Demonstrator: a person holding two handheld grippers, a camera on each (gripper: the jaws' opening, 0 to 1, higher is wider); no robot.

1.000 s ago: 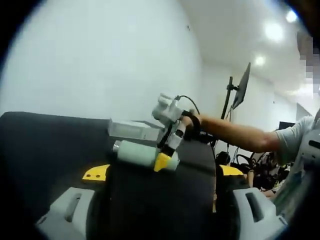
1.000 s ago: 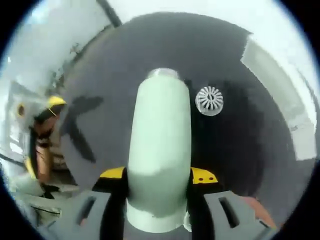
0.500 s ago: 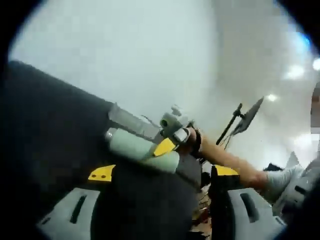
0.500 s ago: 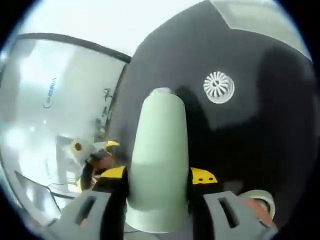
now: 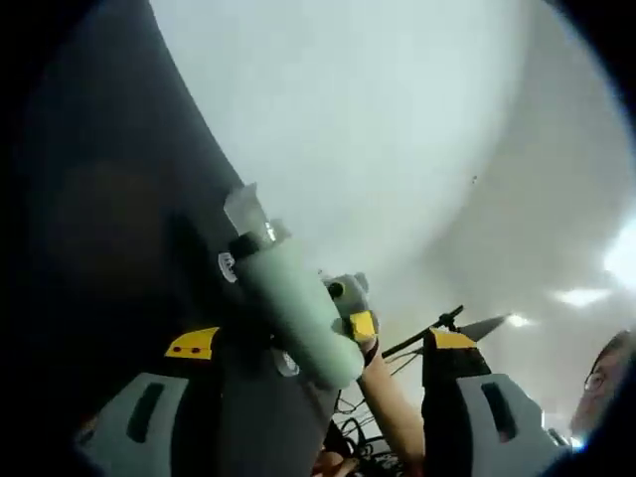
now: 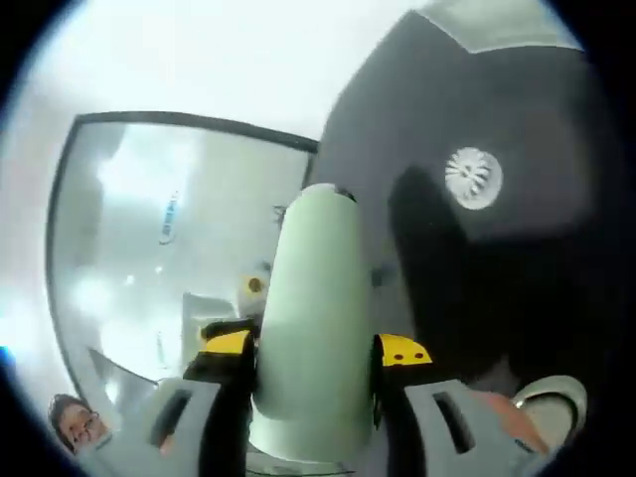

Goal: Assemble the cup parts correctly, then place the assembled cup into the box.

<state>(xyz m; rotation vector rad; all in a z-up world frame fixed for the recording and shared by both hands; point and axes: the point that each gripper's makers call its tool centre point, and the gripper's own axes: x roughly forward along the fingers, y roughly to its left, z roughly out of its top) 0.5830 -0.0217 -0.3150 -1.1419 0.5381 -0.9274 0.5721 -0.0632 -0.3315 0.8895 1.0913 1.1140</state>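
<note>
The right claw [image 6: 310,360] grips the pale green cup body [image 6: 316,318], lifted off the black tabletop [image 6: 537,298]; the left claw [image 5: 310,343] gapes wide, holding nothing; beyond the body lies a white slotted strainer [image 6: 473,177]; tilting risks the smooth body slipping out.

A black table [image 6: 517,288] carried the things, its matte top taking up the right half of the right gripper view and running up toward 1 o'clock, where a pale grey box [image 6: 497,25] lay at its far edge. A small white disc with radial fins [image 6: 474,177] lay flat on the table at about 2 o'clock, well apart from the box, and a round white ring-shaped part [image 6: 552,397] sat at about 4 o'clock. In the left gripper view the same dark tabletop [image 5: 109,199] stood tilted across the side from 7 to 11 o'clock, with a translucent box [image 5: 243,207] at its edge near the centre.
</note>
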